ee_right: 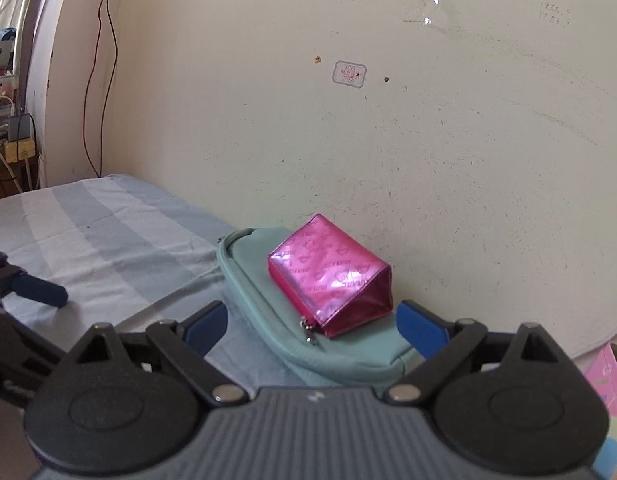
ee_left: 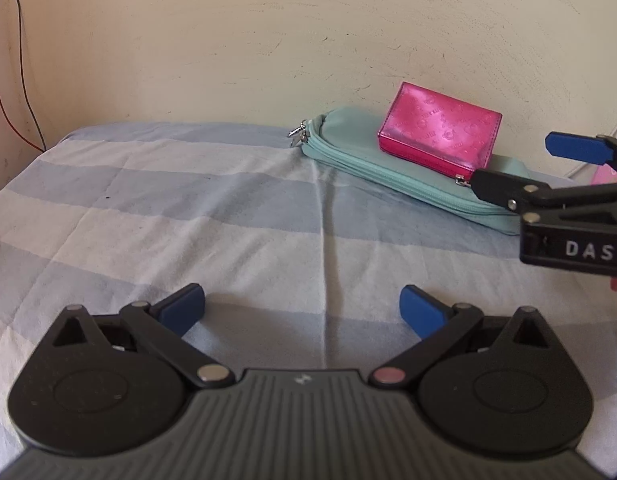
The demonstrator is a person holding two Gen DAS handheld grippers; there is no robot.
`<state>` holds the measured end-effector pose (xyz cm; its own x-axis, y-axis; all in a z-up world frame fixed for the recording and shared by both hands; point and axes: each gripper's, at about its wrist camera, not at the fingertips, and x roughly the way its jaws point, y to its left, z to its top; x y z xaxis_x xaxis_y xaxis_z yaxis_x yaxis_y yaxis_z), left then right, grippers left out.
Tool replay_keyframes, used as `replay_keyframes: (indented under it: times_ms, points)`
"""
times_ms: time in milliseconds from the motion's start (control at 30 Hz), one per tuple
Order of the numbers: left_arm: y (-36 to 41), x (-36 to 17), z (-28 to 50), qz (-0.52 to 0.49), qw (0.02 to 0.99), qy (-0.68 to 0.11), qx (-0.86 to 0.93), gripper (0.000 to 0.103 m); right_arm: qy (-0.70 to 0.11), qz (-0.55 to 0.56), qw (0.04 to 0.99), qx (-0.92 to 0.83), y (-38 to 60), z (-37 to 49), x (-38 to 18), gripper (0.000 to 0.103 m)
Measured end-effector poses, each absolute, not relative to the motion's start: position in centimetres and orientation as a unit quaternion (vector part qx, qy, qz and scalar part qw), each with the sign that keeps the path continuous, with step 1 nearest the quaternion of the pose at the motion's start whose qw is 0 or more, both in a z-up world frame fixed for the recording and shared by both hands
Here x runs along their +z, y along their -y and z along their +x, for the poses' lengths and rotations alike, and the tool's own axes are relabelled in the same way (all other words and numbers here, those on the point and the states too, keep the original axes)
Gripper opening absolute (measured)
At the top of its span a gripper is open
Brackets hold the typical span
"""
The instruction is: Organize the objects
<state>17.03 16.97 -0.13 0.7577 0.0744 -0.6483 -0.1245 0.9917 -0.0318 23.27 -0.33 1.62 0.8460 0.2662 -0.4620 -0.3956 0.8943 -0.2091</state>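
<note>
Holding both grippers spread wide, nothing between the pads. Left gripper point(ee_left: 302, 310) over bare striped sheet point(ee_left: 148, 208); right gripper point(ee_right: 312, 322) just short of the pink pouch point(ee_right: 328, 276), which lies on the teal case point(ee_right: 260, 276) by the wall.

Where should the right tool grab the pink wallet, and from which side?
Grip the pink wallet across its short width, over the zipper end that faces the right tool, coming in from the bed side. It lies flat on the teal pouch close to the wall, which probably blocks any approach from behind.
</note>
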Motion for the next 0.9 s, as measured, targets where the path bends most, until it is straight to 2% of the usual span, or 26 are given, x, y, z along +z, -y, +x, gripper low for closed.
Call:
replay_keyframes:
  times_ms: [133, 333, 433, 467, 500, 633, 700, 900]
  points:
    - [-17.1, -0.1, 17.1, -0.043, 0.937, -0.342, 0.058, 0.103, -0.235, -0.130, 0.949, 0.164, 0.5, 25.5, 0.6, 0.092]
    - [-16.9, -0.1, 17.1, -0.040, 0.937, -0.342, 0.063, 0.103, -0.250, -0.045, 0.952, 0.170, 1.6, 27.0, 0.0, 0.070]
    - [-16.8, -0.1, 17.0, -0.039, 0.937, -0.342, 0.065, 0.103, -0.254, -0.006, 0.952, 0.171, 2.0, 28.3, 0.1, 0.063]
    - [-16.8, -0.1, 17.1, -0.039, 0.937, -0.342, 0.065, 0.103, -0.260, 0.007, 0.951, 0.169, 2.1, 28.8, 0.2, 0.055]
    - [-16.8, -0.1, 17.1, -0.039, 0.937, -0.342, 0.066, 0.103, -0.273, 0.023, 0.947, 0.166, 2.3, 29.6, 0.1, 0.036]
    - [-16.8, -0.1, 17.0, -0.039, 0.937, -0.342, 0.066, 0.103, -0.294, 0.099, 0.932, 0.188, 3.5, 29.8, 0.6, 0.015]
    - [-16.8, -0.1, 17.1, -0.039, 0.937, -0.342, 0.065, 0.103, -0.297, 0.097, 0.929, 0.196, 3.6, 28.2, 1.0, 0.011]
    - [-17.1, 0.0, 16.9, -0.048, 0.938, -0.339, 0.057, 0.103, -0.328, 0.093, 0.907, 0.247, 5.7, 19.6, 1.8, 0.011]
